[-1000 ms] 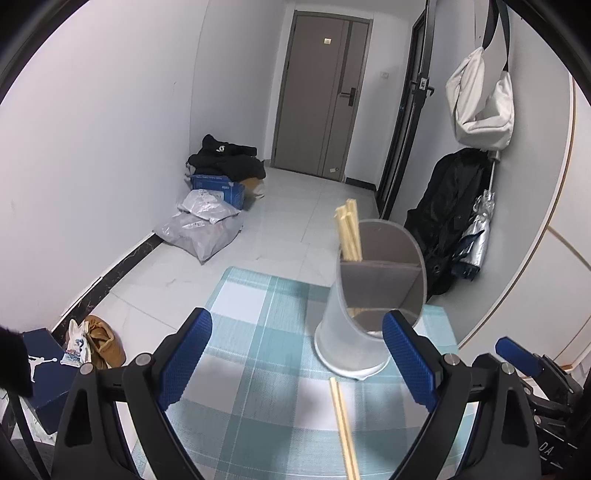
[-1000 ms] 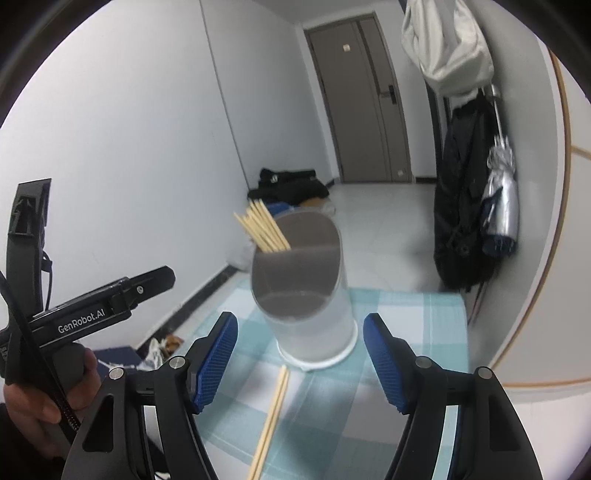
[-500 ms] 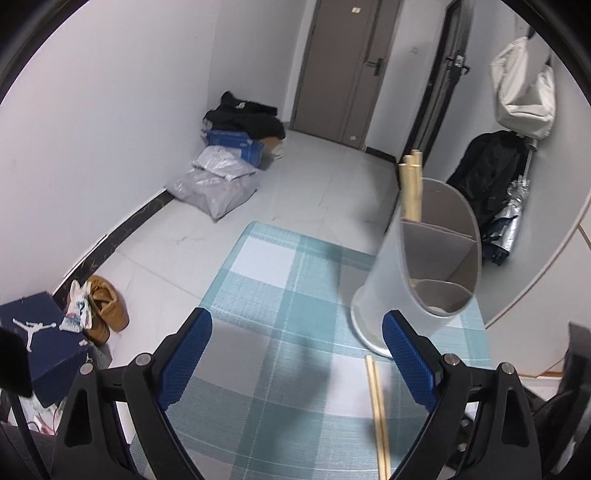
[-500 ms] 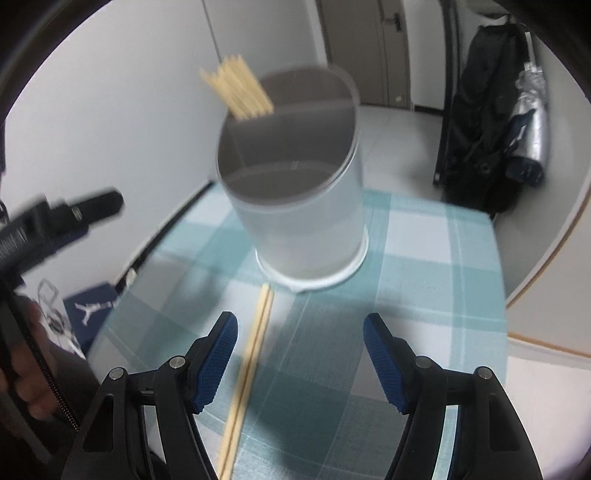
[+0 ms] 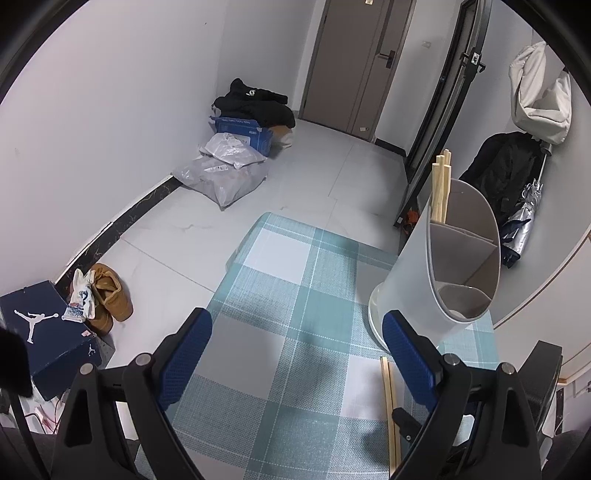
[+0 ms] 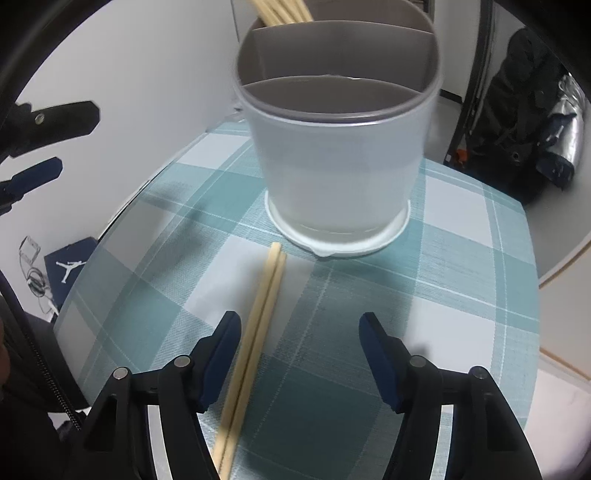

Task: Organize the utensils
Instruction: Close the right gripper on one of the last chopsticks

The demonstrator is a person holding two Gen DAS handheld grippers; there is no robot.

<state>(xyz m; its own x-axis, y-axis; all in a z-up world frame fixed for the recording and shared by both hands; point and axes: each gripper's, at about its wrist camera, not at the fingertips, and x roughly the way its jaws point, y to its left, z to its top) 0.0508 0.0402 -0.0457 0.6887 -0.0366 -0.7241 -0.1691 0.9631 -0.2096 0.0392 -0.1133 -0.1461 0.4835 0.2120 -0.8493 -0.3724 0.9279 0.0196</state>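
A white divided utensil holder [image 6: 340, 162] stands on the teal checked tablecloth [image 6: 461, 280]; several chopsticks [image 6: 280, 11] stick out of its far left compartment. A loose pair of wooden chopsticks [image 6: 258, 325] lies flat in front of it. My right gripper [image 6: 299, 332] hovers low over them, its jaws closing, and the pair lies just inside the left finger with no pad touching. In the left wrist view the holder [image 5: 436, 280] is at the right with chopsticks [image 5: 441, 192] in it. My left gripper [image 5: 295, 332] is open over bare cloth, and the loose pair [image 5: 389, 398] lies by its right finger.
The table's far and left edges drop to a tiled floor. On the floor lie a blue shoe box [image 5: 40, 332], brown shoes [image 5: 109, 295], grey parcel bags [image 5: 225, 173] and a dark pile of clothes [image 5: 255, 103]. Coats and an umbrella [image 5: 524, 210] hang at the right wall.
My right gripper has sunk toward the table and tilted down, so the loose chopsticks now lie between its fingers. The left gripper has shifted left and tipped down, leaving the holder at its right.
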